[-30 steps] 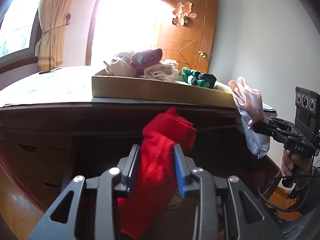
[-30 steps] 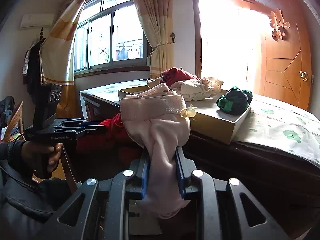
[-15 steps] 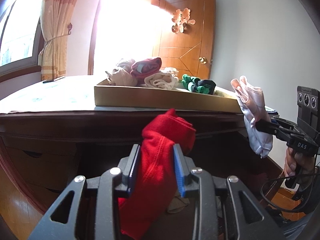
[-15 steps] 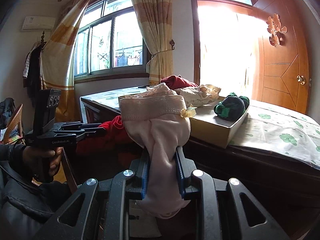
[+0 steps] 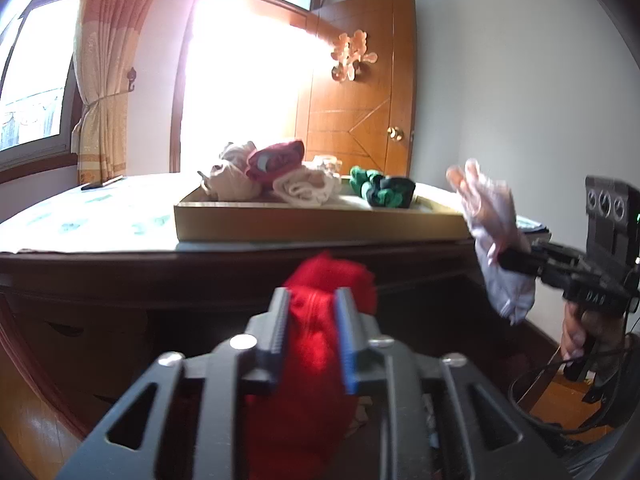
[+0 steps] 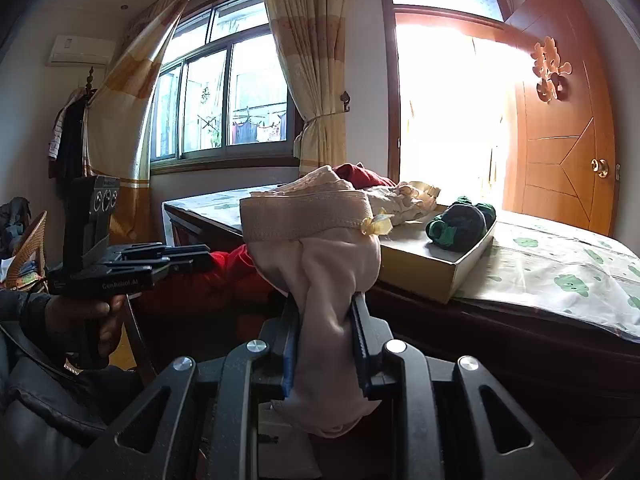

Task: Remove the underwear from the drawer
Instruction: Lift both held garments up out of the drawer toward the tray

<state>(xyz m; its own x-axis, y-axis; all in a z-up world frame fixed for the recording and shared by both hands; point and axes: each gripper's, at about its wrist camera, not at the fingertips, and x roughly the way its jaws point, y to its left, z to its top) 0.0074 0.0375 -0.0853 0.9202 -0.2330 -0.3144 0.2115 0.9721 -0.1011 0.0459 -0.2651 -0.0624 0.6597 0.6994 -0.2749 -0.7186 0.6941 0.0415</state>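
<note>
bunched red underwear (image 5: 316, 344) pinched in left tool (image 5: 313, 308), crumpled pale pink underwear (image 6: 320, 264) in right tool (image 6: 325, 312)

Both grippers (image 5: 312, 320) (image 6: 325, 328) clamped, raised

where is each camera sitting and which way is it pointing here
Left wrist: sits on the left gripper, which is shut on red underwear; it faces the dark wooden desk and shallow cardboard tray. The person's right hand shows at right.
Right wrist: sits on the right gripper, which is shut on pale pink underwear; it faces the window and desk corner. The left hand shows at left.
Shared: the tray, the green and dark sock bundle, the orange wooden door, and each other's gripper.
</note>
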